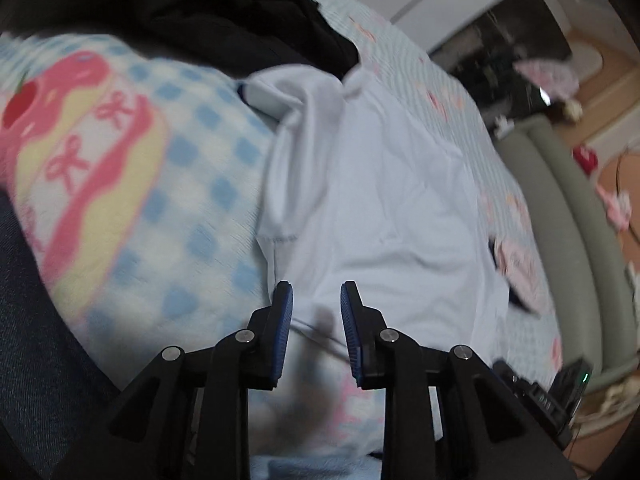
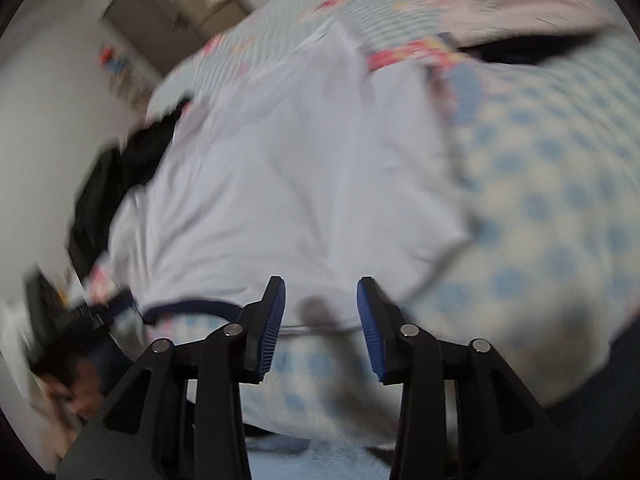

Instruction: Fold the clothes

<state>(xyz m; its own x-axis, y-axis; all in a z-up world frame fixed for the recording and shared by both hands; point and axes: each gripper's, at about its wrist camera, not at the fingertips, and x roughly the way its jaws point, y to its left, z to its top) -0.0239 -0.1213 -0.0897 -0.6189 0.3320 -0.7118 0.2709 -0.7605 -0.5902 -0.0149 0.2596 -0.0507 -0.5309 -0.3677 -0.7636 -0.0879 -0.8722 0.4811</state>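
White shirt (image 1: pixel 372 200) spread flat, open room above it, checked blanket (image 1: pixel 160 184) mounded along one edge, black clothing (image 1: pixel 240 20) heaped at far end, bed frame (image 1: pixel 568 216) bounding other side

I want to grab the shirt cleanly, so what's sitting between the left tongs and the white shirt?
Nothing: in the left wrist view the open left tongs hang right over the white shirt, its hem showing between the fingers.

One white shirt (image 1: pixel 372 200) (one dark garment (image 1: pixel 240 16))
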